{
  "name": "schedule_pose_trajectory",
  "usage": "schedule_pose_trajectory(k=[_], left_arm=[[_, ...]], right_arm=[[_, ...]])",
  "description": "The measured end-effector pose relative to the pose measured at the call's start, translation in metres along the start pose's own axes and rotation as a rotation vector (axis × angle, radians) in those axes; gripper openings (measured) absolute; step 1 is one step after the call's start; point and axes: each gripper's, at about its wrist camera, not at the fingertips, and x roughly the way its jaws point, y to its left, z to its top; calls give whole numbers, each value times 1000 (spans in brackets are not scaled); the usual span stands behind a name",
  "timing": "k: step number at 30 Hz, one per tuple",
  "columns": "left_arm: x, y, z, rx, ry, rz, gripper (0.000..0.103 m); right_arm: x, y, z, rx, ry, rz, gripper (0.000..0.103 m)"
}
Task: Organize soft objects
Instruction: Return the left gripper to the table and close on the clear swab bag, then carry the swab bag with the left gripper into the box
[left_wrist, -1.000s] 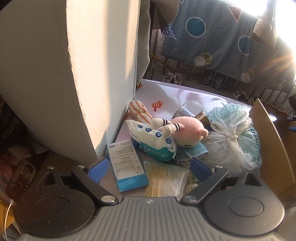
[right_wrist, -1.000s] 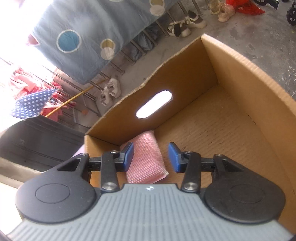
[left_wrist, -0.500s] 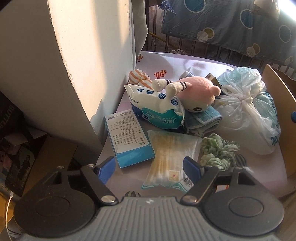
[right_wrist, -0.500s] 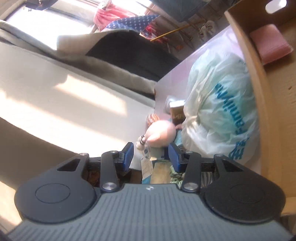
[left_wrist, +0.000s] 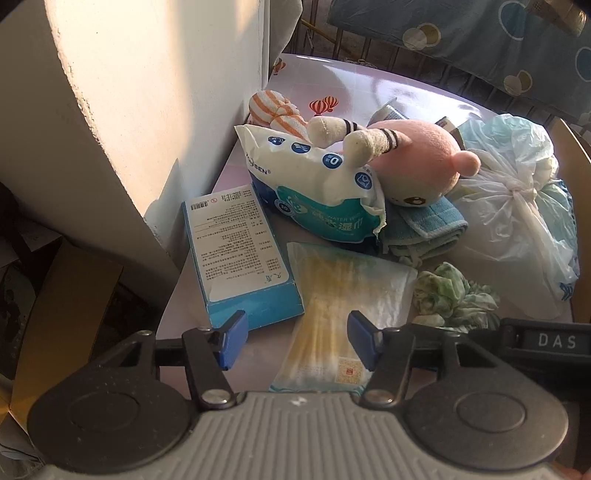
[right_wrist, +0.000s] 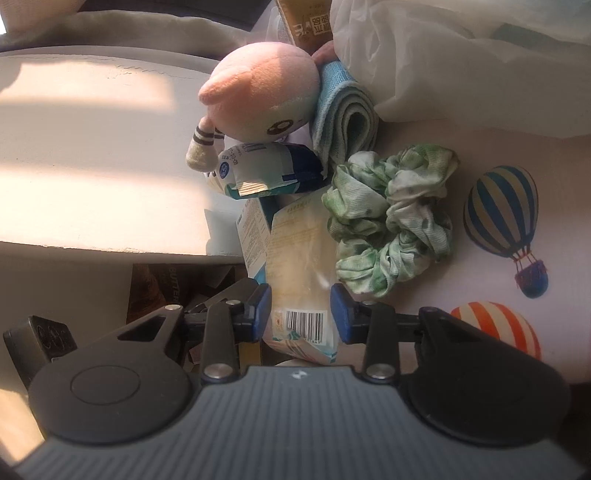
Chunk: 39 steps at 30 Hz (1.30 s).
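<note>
A pink plush toy (left_wrist: 421, 158) lies on a wet-wipes pack (left_wrist: 314, 188) and a folded blue towel (left_wrist: 424, 229). A green scrunchie (left_wrist: 450, 295) lies near the table's front; it shows large in the right wrist view (right_wrist: 391, 218). An orange-striped soft toy (left_wrist: 277, 110) sits by the wall. My left gripper (left_wrist: 295, 341) is open and empty, low over a clear packet (left_wrist: 347, 295). My right gripper (right_wrist: 300, 314) is open and empty, its jaws either side of the same packet's (right_wrist: 299, 251) barcode end, just left of the scrunchie. The plush (right_wrist: 262, 96) and towel (right_wrist: 343, 114) lie beyond.
A blue-and-white box (left_wrist: 240, 258) lies by the white wall (left_wrist: 147, 110). A tied plastic bag (left_wrist: 517, 192) sits right, against a cardboard box edge (left_wrist: 576, 144). The pink tablecloth (right_wrist: 498, 155) has balloon prints. Boxes sit on the floor at left (left_wrist: 55, 314).
My right gripper has swung out of the cardboard box, where the pink cloth stays, down to the table by the scrunchie. My left gripper has pulled back and lowered, with its jaws narrower than before.
</note>
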Motion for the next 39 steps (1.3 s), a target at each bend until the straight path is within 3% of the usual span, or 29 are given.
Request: schedule_pose_trajectory(k=[6,12,16,20,25,28,39], left_arm=[[17,-1,-5,-28,56,-73,45],[13,-12,-15,-5,75,-154,45],[4,-14,-20,17,44,-151,44],[0,-6,-16,9,17,-127,61],[20,1,-6,-19,110,-129,62],[25,1,-5,-36,122,-156,63],[23,-2,-7,-71,105,-178,43]], right_arm=[[20,-16,7,48,7,-19,23],[-1,-26,12,43,-1,-31,23],[-6,-31,18,49,10,-22,25],[-7,-30,19,41,20,-31,25],[10,-27,18,53,31,-39,25],[17,-26,17,60,34,-39,25],[17,-25,17,75,28,-26,22]])
